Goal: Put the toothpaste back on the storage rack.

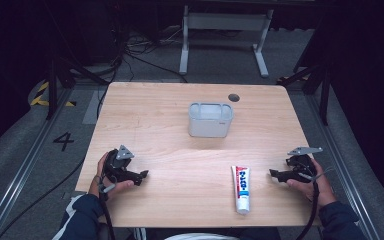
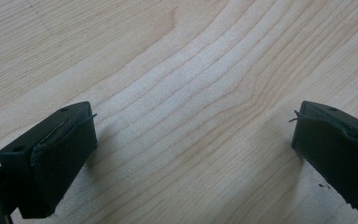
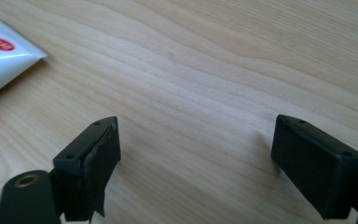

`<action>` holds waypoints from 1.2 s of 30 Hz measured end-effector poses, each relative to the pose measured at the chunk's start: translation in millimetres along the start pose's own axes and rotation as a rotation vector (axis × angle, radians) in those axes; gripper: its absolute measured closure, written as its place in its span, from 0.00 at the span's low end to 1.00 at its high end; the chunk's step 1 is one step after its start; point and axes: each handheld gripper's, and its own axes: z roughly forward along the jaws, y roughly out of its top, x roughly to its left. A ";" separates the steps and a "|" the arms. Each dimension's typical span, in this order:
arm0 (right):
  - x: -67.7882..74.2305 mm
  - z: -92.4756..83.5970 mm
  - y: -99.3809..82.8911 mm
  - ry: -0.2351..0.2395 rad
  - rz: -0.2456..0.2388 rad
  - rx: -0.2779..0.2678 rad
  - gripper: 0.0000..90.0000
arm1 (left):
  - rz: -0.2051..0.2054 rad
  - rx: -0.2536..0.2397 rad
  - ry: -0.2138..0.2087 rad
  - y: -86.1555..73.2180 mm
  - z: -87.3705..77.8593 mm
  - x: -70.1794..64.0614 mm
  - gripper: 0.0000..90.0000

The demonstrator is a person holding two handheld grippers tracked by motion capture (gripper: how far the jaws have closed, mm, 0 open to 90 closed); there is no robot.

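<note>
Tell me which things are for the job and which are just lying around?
For the job: tube, nearest the right tool; left tool; both open.
Just lying about: bin, cap on the table, cables on the floor.

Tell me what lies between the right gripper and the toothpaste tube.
Nothing: in the high view only bare wooden table separates the right gripper from the toothpaste tube. The right gripper view agrees.

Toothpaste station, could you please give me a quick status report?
Left gripper open, empty, on the table. Right gripper open, empty, beside the toothpaste. Toothpaste flat, untouched. Bin upright beyond; nothing in the way.
</note>
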 end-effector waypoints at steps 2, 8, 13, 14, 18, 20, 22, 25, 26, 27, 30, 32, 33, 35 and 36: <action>5.1 -1.2 0.0 0.014 -0.014 0.002 0.20 | 0.000 0.001 0.000 0.0 0.0 0.0 0.00; 22.9 -7.8 6.4 0.030 -0.067 -0.010 0.21 | 0.000 0.000 0.000 0.0 0.0 0.0 0.00; 40.6 -10.8 13.7 0.058 -0.075 0.012 0.21 | 0.000 0.000 0.000 0.0 0.0 0.0 0.00; 44.2 -11.5 15.4 0.062 -0.073 0.016 0.21 | 0.004 -0.002 0.003 0.1 0.1 0.2 0.00; 55.9 -15.4 21.0 0.060 -0.074 0.021 0.22 | 0.000 0.000 0.000 0.0 0.0 0.0 0.00; 63.1 -17.7 23.9 0.066 -0.067 0.018 0.22 | -0.002 -0.002 0.000 -0.1 0.1 -0.1 0.00; 69.6 -19.1 26.4 0.068 -0.070 0.019 0.22 | 0.000 0.000 0.000 0.0 0.0 0.0 0.00; 79.8 -19.9 31.0 0.071 -0.068 0.024 0.22 | 0.006 0.000 0.009 0.2 -0.3 0.2 0.00; 82.0 -20.0 32.2 0.073 -0.069 0.024 0.22 | 0.005 0.000 0.009 0.1 -0.3 0.1 0.00; 85.6 -20.1 33.9 0.080 -0.067 0.025 0.23 | 0.004 -0.001 0.010 0.1 -0.2 0.0 0.00; 98.0 -20.6 40.2 0.096 -0.074 0.032 0.23 | 0.005 0.000 0.010 0.1 -0.3 0.1 0.01; 104.4 -19.8 42.9 0.116 -0.074 0.035 0.23 | 0.005 -0.001 0.010 0.1 -0.2 0.1 0.01; 109.0 -18.8 44.3 0.116 -0.082 0.043 0.23 | 0.004 -0.001 0.010 0.1 -0.2 0.0 0.01; 115.2 -16.3 45.7 0.117 -0.085 0.053 0.22 | 0.005 0.000 0.010 0.1 -0.3 0.1 0.01; 117.9 -14.3 46.0 0.115 -0.092 0.059 0.22 | 0.004 -0.001 0.010 0.1 -0.2 0.0 0.01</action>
